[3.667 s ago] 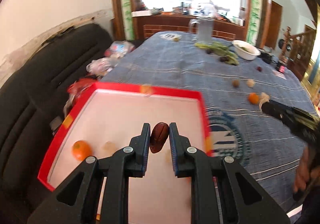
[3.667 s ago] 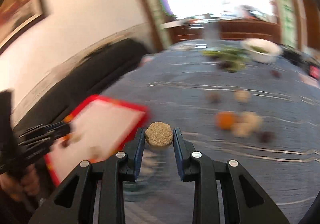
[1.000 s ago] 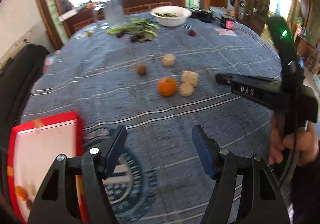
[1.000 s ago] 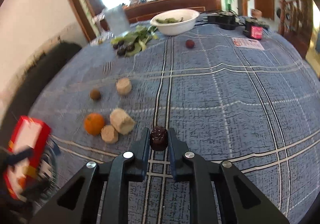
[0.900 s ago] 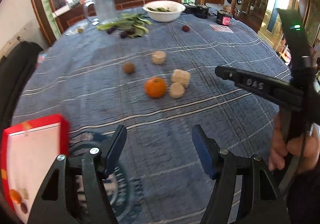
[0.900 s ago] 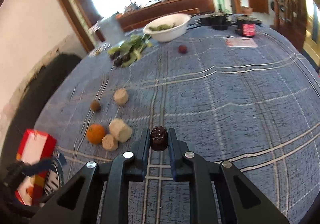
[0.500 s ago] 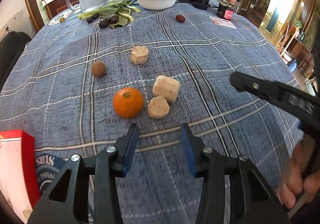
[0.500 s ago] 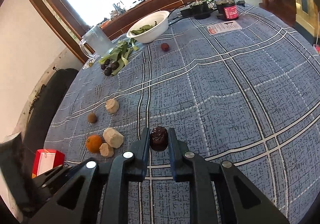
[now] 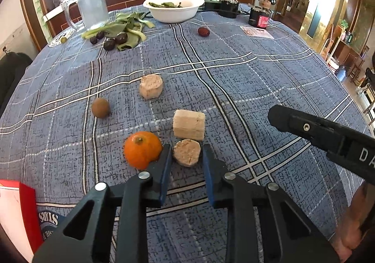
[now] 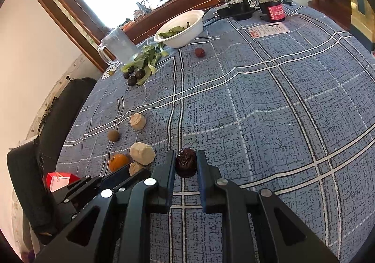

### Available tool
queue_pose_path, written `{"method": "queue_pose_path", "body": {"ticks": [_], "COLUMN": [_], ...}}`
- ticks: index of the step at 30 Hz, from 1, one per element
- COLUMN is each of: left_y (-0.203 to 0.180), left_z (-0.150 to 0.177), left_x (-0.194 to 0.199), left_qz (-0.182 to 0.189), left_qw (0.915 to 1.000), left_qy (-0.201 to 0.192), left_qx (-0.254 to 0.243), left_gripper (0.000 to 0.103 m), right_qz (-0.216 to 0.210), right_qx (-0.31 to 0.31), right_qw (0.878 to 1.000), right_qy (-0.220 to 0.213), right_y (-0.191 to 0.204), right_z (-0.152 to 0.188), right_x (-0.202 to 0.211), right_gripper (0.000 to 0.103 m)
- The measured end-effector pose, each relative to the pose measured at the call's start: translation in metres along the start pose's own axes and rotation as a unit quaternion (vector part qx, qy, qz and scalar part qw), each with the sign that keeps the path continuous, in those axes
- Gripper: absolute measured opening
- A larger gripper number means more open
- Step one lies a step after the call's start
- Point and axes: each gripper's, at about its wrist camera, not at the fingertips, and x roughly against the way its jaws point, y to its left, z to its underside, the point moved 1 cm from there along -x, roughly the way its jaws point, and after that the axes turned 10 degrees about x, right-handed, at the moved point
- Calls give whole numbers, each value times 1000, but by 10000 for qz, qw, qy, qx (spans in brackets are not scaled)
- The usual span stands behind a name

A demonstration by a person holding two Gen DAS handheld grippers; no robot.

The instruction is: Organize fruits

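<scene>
On my left wrist view I can read very little. The blue printed emblem (image 9: 50, 223) on the cloth, at the near left edge of the counter (image 9: 257, 89) beside the red box, shows "STARS" upside down, with a second line under it that I cannot make out. The right hand-held gripper (image 9: 276, 115) reaching in from the right carries white letters on its black body, of which I see only "DA" before the frame cuts them off. The red label on the dark jar (image 10: 273, 11) and the printed card (image 10: 268, 29) beside it bear text too small for me to read.
</scene>
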Motion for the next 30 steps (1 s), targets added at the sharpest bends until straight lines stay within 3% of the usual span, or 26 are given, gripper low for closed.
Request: {"method": "queue_pose_path", "body": {"ticks": [11, 21, 30], "left_y": [4, -14, 12], "left_z": [17, 50, 60], "left_x": [19, 99, 124], "left_qz": [-59, -171, -601], "left_qw": [9998, 9949, 9909], "left_qy": [-61, -959, -1201], "left_qx": [172, -253, 47], "left_gripper": [26, 26, 26], "right_qz": [93, 184, 90], "right_qx": [85, 242, 472], "right_qw": [9999, 9992, 9974], "right_qy": [-34, -253, -532], "right_y": [-2, 5, 21], "right_z": [-2, -1, -2], "right_x": [-1, 6, 18], "right_gripper": [17, 17, 16]}}
